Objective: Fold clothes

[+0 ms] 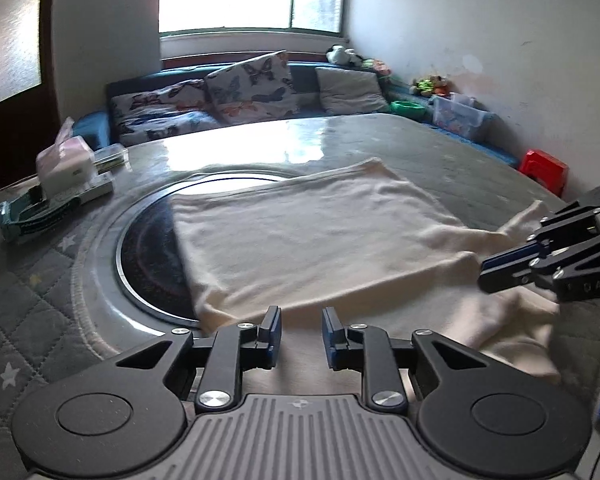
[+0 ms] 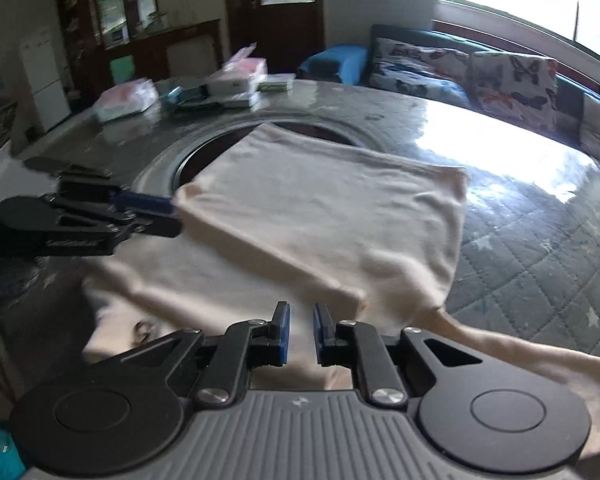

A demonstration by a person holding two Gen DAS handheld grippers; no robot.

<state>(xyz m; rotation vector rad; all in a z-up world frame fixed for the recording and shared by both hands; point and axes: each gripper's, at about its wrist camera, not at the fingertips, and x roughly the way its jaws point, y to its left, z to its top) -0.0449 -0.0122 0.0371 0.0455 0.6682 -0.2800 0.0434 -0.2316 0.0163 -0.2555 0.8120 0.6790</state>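
Observation:
A cream garment (image 1: 312, 232) lies partly folded on the table, its upper part folded into a flat rectangle, with a looser layer spread under it toward me. It also shows in the right wrist view (image 2: 324, 204). My left gripper (image 1: 301, 334) is open and empty, just above the garment's near edge. It also shows in the right wrist view (image 2: 174, 218) at the folded part's left corner. My right gripper (image 2: 301, 330) is open and empty over the near fold. It also shows in the left wrist view (image 1: 485, 274) at the garment's right side.
The garment covers part of a round black cooktop (image 1: 152, 256) set in the glossy table (image 1: 260, 140). Tissue packs and boxes (image 1: 66, 168) sit at the table's left. A sofa with butterfly cushions (image 1: 244, 88) stands behind, and a red stool (image 1: 544, 170) at right.

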